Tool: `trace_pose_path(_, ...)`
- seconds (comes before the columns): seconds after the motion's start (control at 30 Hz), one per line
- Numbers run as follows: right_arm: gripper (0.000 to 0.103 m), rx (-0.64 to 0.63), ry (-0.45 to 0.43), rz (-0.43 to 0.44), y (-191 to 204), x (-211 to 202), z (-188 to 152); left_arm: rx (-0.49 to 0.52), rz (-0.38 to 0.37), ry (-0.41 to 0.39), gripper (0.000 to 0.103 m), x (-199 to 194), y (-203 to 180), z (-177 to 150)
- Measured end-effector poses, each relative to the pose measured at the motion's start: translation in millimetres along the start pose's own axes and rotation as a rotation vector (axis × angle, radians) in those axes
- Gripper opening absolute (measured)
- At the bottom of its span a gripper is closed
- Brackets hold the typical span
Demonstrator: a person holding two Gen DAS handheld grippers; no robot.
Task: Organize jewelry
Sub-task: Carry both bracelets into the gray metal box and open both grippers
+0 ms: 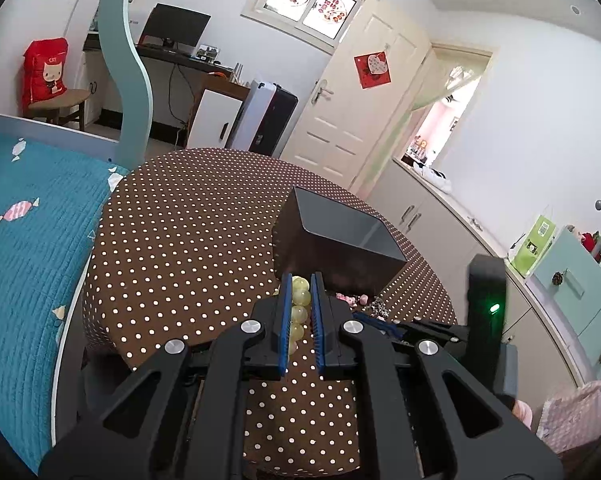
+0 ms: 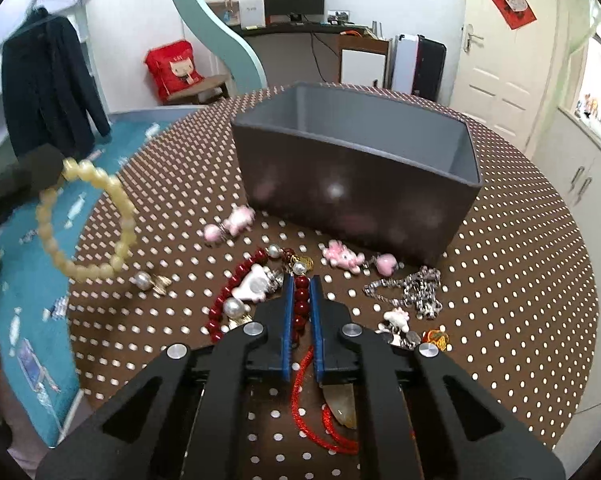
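Indoors: round dotted tablecloth (image 2: 520,240), teal bedspread (image 1: 28,220), white door (image 1: 352,112).

We see left gripper (image 1: 301,286) low centre of frame, blue pads clamped on yellow bead bracelet (image 1: 299,312). Box (image 1: 300,248), dark and open-topped, sits just beyond fingertips, right of centre, on dotted brown tablecloth (image 1: 180,232). Pink charms (image 1: 350,299) and silver chain (image 1: 376,306) lie right of gripper, near box base. Teal bedspread (image 1: 32,248) fills left side of frame.
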State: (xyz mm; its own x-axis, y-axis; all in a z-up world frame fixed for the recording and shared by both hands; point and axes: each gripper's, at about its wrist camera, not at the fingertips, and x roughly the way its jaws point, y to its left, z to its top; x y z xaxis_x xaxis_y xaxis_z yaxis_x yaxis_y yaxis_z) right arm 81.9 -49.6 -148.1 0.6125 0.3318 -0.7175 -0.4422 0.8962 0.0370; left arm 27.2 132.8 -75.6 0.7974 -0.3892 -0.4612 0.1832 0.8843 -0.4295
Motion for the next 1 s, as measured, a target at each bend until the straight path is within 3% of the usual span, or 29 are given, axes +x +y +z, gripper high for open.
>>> trace_pose_path(0.43,0.007,0.025,-0.147,0.089,-5,-54,31,0.024,-0.061,-0.018,0.01,5,-23,22)
trace_pose_path(0.83,0.007,0.09,-0.273,0.023,-38,-83,75,0.046,-0.184,-0.056,0.01,36,-68,66)
trace_pose_path(1.0,0.007,0.112,-0.271,-0.005,-54,-68,95,0.078,-0.151,-0.078,0.01,66,-86,79)
